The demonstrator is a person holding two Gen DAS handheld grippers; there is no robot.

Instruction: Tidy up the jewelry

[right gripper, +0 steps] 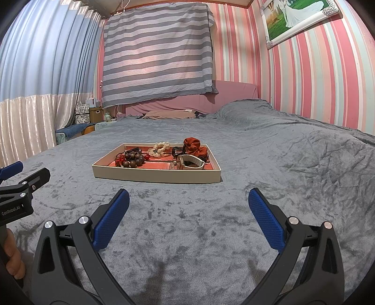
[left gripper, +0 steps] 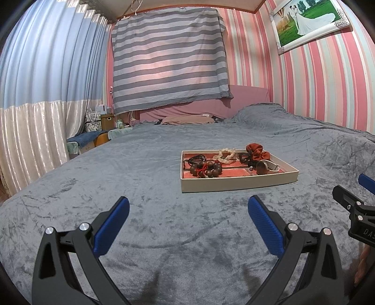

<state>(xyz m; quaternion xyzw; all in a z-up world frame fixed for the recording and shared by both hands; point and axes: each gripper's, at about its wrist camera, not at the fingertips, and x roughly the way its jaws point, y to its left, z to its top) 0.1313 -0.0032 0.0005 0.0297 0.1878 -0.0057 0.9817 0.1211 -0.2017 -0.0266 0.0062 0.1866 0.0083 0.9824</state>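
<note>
A shallow cream tray (left gripper: 236, 183) (right gripper: 154, 176) with a red lining lies on the grey bedspread. In it are a dark wooden bead bracelet (left gripper: 206, 169) (right gripper: 134, 160), a cream scrunchie (left gripper: 226, 154) (right gripper: 159, 148), a rust-red scrunchie (left gripper: 257, 151) (right gripper: 194, 146), black hair ties (right gripper: 176, 151) and a watch with a pale strap (left gripper: 267, 167) (right gripper: 190, 163). My left gripper (left gripper: 188, 207) is open and empty, short of the tray. My right gripper (right gripper: 188, 201) is open and empty, also short of the tray. Each gripper shows at the edge of the other's view.
The grey bedspread (left gripper: 140, 164) covers a wide bed. A pillow (left gripper: 187, 119) lies at the headboard end. A striped cloth (left gripper: 168, 58) hangs behind. Boxes and a nightstand (left gripper: 103, 122) stand at the far left by the curtains. A framed photo (left gripper: 307, 21) hangs on the striped wall.
</note>
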